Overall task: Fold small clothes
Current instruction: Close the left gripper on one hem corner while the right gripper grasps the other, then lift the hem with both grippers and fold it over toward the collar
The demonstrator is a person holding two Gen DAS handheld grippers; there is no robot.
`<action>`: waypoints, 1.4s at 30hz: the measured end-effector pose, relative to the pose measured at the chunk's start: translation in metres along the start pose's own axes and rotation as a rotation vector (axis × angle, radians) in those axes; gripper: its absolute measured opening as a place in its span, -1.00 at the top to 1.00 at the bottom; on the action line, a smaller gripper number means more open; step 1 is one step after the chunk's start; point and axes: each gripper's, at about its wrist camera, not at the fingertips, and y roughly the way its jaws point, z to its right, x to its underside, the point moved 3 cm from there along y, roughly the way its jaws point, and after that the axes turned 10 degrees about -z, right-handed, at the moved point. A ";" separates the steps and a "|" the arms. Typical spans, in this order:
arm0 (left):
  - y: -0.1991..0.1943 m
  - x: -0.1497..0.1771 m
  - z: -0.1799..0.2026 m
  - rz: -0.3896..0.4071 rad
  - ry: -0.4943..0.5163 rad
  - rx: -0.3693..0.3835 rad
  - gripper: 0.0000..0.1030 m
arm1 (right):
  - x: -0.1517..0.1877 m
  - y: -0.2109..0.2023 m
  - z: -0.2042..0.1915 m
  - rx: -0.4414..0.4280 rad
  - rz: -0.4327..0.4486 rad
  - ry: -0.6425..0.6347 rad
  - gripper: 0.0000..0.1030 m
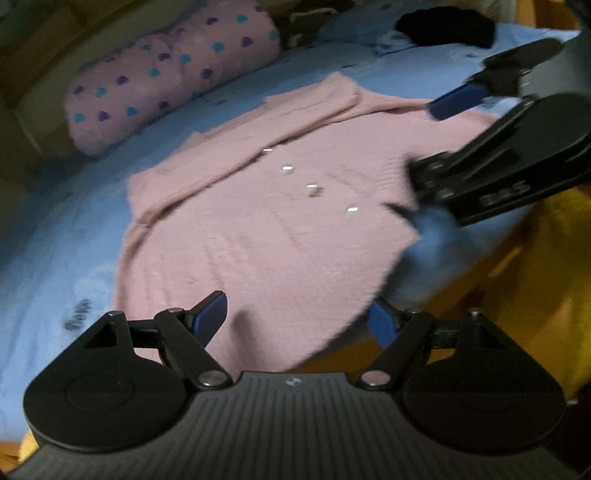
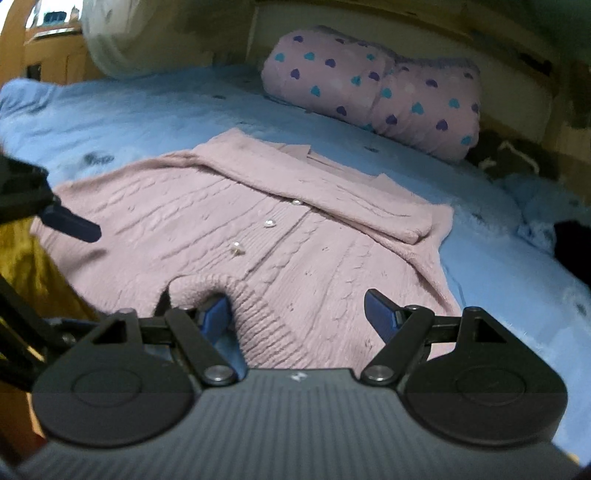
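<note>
A pink cable-knit cardigan (image 1: 280, 221) lies flat on the blue bedsheet (image 1: 55, 236), buttons up, with one sleeve (image 2: 332, 199) folded across its body. My left gripper (image 1: 297, 321) is open over one end of the cardigan, and the cloth lies loose between its fingers. My right gripper (image 2: 298, 314) is open at the other end, over the ribbed neckline (image 2: 255, 317), with its left finger in the neck opening. In the left wrist view the right gripper (image 1: 436, 140) hangs blurred at the cardigan's right side. One blue finger (image 2: 72, 223) of the left gripper shows in the right wrist view.
A pink bolster with heart prints (image 2: 373, 88) lies at the back of the bed against the wall. A black garment (image 1: 447, 26) and pale cloth sit on a far corner. The bed's edge and a yellow surface (image 1: 524, 280) are close beside the cardigan.
</note>
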 end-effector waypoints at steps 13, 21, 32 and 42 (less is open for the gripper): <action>0.005 0.009 -0.034 0.018 -0.031 -0.249 -0.63 | 0.036 -0.009 -0.007 0.070 -0.053 -0.090 -0.52; 0.008 0.008 -0.029 0.064 -0.026 -0.262 -0.57 | 0.031 -0.004 -0.004 0.089 -0.048 -0.083 -0.34; 0.004 0.007 -0.027 0.080 -0.057 -0.171 0.74 | 0.038 -0.011 -0.008 0.179 -0.054 -0.108 0.74; -0.017 -0.014 -0.044 0.170 -0.155 -0.172 0.84 | 0.020 -0.021 0.009 0.167 0.024 -0.009 0.85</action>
